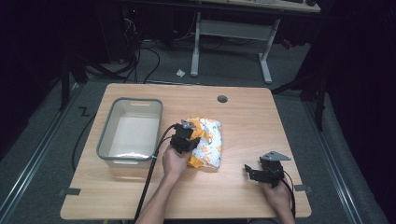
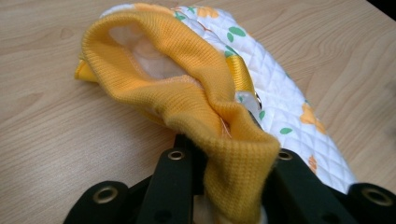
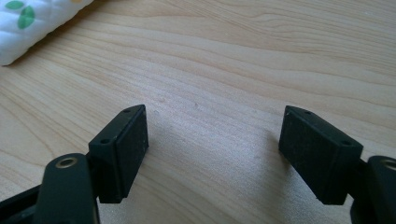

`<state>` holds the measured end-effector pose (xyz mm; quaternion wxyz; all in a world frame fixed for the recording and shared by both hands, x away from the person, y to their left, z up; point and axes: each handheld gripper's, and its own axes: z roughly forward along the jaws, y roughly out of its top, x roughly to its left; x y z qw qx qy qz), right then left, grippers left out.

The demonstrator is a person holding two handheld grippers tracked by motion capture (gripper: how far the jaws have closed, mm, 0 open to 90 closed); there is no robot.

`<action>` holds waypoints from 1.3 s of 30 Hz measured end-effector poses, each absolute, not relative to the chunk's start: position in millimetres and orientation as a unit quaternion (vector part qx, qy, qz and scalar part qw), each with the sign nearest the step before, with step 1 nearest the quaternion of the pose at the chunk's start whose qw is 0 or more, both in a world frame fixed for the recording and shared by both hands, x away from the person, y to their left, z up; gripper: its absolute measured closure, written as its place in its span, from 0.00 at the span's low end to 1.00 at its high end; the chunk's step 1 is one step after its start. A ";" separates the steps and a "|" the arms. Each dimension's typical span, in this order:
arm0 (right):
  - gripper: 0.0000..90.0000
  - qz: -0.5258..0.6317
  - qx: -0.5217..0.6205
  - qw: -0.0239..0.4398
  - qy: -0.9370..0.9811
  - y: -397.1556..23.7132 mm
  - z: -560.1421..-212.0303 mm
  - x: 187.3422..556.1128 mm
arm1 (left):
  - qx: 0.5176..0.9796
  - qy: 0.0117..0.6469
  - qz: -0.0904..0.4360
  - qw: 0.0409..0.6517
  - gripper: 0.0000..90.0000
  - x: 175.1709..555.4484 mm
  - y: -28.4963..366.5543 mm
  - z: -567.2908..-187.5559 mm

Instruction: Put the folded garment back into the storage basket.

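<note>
Lying near the middle of the wooden table (image 1: 243,116), a small quilted garment (image 1: 208,142) is seen just right of a grey plastic bin (image 1: 103,140). Its near end is covered in the high view by the left gripper (image 1: 184,137) and the left hand (image 1: 173,163), so the point of contact cannot be made out there. In the left gripper view the ribbed yellow cuff (image 2: 187,93) is shown pinched between the two black jaws, which are clamped onto the knit fabric; the fold of cloth hides the jaw tips. The cuff's opening is seen gaping, with a pale lining inside. The body of the garment is white, diamond-stitched and printed with orange and green shapes; a small metal ring (image 2: 258,99) is partly visible beside a yellow strap. No readable writing or label is found.

The right gripper (image 1: 264,173) is held apart from the garment, near the table's front right, its jaws spread wide above bare wood grain in the right gripper view, nothing between them. Only a corner of the quilted cloth is caught at the upper left of that view. The bin's interior appears pale and its contents cannot be told.
</note>
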<state>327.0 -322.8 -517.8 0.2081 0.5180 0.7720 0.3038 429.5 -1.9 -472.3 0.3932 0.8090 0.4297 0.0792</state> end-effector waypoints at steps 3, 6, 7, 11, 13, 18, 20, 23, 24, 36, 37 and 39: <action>0.27 0.304 0.518 0.208 0.772 -322.8 -517.7 326.9 | 0.810 0.422 0.081 0.399 0.87 425.7 0.2 -467.0; 0.27 0.304 0.518 0.208 0.772 -322.7 -517.7 326.9 | 0.809 0.418 0.082 0.406 0.87 422.0 2.8 -461.3; 0.27 0.304 0.518 0.208 0.772 -322.7 -517.7 326.9 | 0.808 0.416 0.083 0.409 0.87 420.8 3.7 -459.3; 0.27 0.304 0.518 0.208 0.772 -322.7 -517.7 326.9 | 0.805 0.410 0.081 0.420 0.87 416.5 9.0 -451.0; 0.27 0.304 0.518 0.208 0.772 -322.7 -517.7 326.9 | 0.805 0.408 0.079 0.424 0.87 415.1 11.3 -447.3; 0.27 0.304 0.518 0.208 0.772 -322.7 -517.7 326.9 | 0.801 0.400 0.069 0.441 0.87 412.2 17.3 -436.2; 0.27 0.304 0.518 0.208 0.772 -322.9 -517.8 327.0 | 0.799 0.399 0.065 0.445 0.87 411.2 20.7 -433.2; 0.27 0.304 0.518 0.208 0.772 -322.8 -517.8 327.0 | 0.797 0.399 0.063 0.449 0.87 410.2 25.0 -429.9; 0.27 0.304 0.517 0.208 0.772 -322.9 -517.8 327.0 | 0.798 0.398 0.064 0.448 0.87 409.7 26.2 -428.6; 0.27 0.304 0.517 0.208 0.772 -322.9 -517.8 327.0 | 0.795 0.393 0.071 0.457 0.87 405.3 42.8 -411.5; 0.27 0.304 0.517 0.208 0.772 -322.9 -517.8 327.0 | 0.794 0.394 0.071 0.458 0.87 405.2 44.1 -410.5; 0.27 0.304 0.517 0.208 0.772 -322.9 -517.8 327.0 | 0.791 0.395 0.072 0.461 0.87 405.2 47.8 -408.8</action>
